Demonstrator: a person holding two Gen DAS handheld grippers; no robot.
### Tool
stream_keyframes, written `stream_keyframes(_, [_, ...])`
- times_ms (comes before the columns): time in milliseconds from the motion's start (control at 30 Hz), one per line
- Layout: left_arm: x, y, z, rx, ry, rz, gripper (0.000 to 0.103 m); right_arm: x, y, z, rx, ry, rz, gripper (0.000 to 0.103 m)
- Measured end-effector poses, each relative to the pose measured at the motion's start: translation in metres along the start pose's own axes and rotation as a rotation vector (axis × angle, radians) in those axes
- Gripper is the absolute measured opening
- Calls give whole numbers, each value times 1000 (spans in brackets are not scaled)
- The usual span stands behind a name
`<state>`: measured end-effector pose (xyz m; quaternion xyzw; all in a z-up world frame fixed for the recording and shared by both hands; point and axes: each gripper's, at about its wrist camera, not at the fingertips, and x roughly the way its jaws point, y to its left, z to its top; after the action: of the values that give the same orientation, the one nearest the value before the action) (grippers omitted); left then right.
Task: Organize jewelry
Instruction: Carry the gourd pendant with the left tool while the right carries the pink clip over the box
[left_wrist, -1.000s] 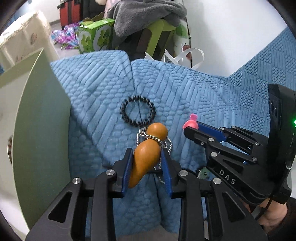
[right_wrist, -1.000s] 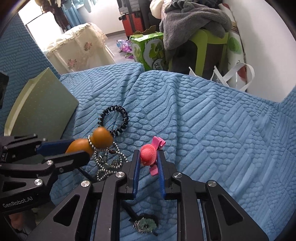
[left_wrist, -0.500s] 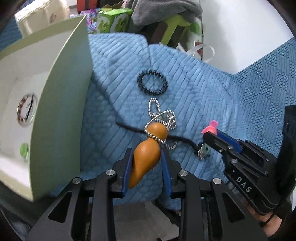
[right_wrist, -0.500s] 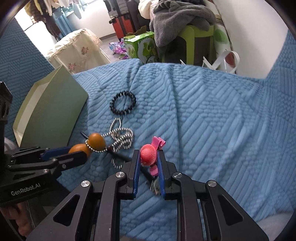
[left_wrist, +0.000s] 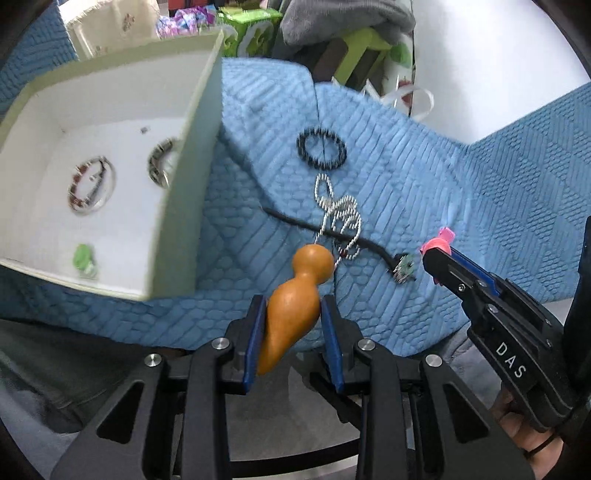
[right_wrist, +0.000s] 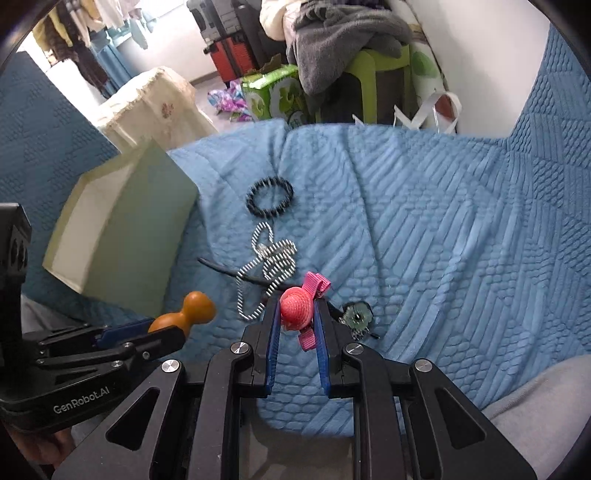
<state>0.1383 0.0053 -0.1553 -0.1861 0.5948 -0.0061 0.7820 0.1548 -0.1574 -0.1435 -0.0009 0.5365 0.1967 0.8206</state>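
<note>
My left gripper (left_wrist: 293, 306) is shut on an orange gourd pendant (left_wrist: 295, 295), lifted over the blue blanket's near edge. A silver bead chain (left_wrist: 338, 218) lies just beyond the gourd's head; I cannot tell whether they still join. My right gripper (right_wrist: 295, 314) is shut on a pink hair clip with a small hat (right_wrist: 295, 304). On the blanket lie a black bead bracelet (right_wrist: 269, 197) and a black cord ending in a green flower pendant (right_wrist: 356, 315). The open pale green box (left_wrist: 188, 166) stands at the left and holds two bracelets (left_wrist: 90, 184) and a green piece (left_wrist: 83, 256).
The blue quilted blanket (right_wrist: 443, 240) ends just below both grippers, with grey cloth under it. Behind it stand a green stool with grey clothing (right_wrist: 343, 40), a green carton (right_wrist: 273, 92), white bag handles (right_wrist: 439, 110) and a white wall.
Both grippers have risen and drawn back toward the blanket's near edge with their items. The box's inside has come into the left view. The chain no longer circles the gourd's neck.
</note>
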Motion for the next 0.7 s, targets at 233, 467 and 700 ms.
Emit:
stream_keyframes(233, [-48,4,20,9,-78,-12,31,-37,21,29,-25,-60,1,16])
stream_keyframes(467, [-101,17,42,17,-186,-23,31,-73,54,59,-67,-129,7,16])
stream_keyframes(700, [-148,41,58,21,-292,2,31,-99,94,86,-108,-201,31,16])
